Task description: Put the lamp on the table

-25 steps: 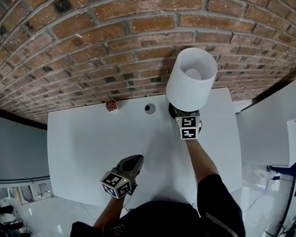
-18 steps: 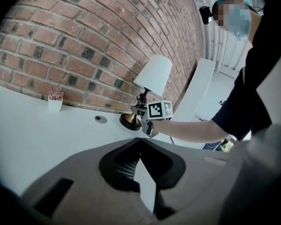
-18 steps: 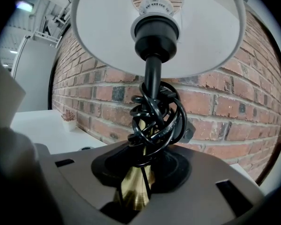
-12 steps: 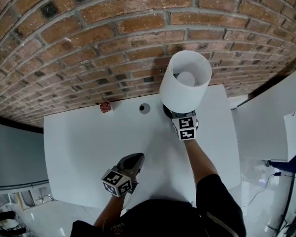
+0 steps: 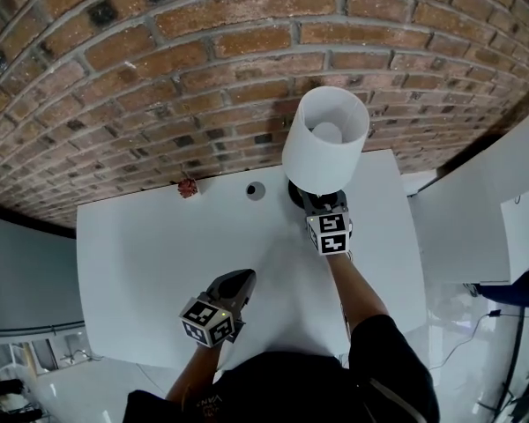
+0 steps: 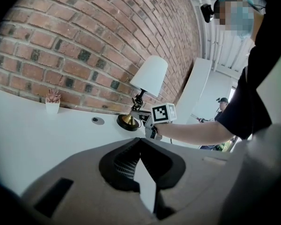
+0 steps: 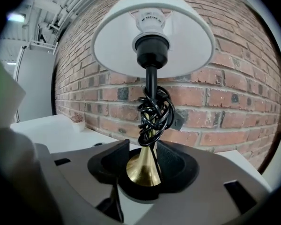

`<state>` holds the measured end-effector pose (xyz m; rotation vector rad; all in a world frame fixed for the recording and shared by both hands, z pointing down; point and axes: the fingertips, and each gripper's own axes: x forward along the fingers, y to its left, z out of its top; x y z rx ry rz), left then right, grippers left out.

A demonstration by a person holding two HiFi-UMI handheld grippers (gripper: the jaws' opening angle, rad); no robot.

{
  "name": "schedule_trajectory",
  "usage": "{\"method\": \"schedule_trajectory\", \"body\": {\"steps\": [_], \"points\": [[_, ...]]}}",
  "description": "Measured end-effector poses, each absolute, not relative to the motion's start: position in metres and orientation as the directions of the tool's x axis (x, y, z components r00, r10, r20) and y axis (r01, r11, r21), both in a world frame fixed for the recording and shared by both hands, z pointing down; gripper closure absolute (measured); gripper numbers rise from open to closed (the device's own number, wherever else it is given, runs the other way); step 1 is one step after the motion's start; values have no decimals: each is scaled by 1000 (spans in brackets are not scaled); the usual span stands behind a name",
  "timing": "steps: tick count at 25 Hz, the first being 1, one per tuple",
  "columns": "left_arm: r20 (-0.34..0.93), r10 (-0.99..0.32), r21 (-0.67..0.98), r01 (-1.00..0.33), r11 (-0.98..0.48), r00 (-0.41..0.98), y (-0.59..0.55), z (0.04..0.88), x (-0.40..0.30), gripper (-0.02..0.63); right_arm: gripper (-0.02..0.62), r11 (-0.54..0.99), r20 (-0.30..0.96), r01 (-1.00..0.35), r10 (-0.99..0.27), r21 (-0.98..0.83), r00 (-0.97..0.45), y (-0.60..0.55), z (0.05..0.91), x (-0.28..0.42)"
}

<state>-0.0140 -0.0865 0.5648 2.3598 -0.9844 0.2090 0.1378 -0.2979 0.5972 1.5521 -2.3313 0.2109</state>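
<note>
The lamp [image 5: 324,139] has a white shade, a black stem with coiled cord and a brass foot on a dark base [image 5: 296,195]. It stands upright on the white table [image 5: 141,263] close to the brick wall. My right gripper [image 5: 317,204] is at its foot, and its jaws are opening. In the right gripper view the brass foot [image 7: 144,170] sits between the pads of the right gripper [image 7: 143,159], with a gap on each side. My left gripper [image 5: 238,282] lies shut and empty near the table's front. The left gripper view shows the lamp [image 6: 150,76] beyond the left gripper [image 6: 140,143].
A small potted plant [image 5: 187,187] and a round cable hole [image 5: 256,189] sit by the wall, left of the lamp. A brick wall [image 5: 159,77] backs the table. A white cabinet [image 5: 476,218] stands to the right. Another person [image 6: 221,108] stands far off.
The lamp and right gripper have shifted a little left and toward the wall, and the shade now stands more upright. The left gripper has stayed put.
</note>
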Motion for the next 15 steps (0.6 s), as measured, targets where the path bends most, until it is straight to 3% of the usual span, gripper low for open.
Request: {"method": "schedule_trajectory", "body": {"steps": [15], "points": [[305, -571, 429, -645, -633, 762, -54, 541, -22, 607, 426, 367, 370, -930, -868, 28, -331, -195, 565, 137]]}}
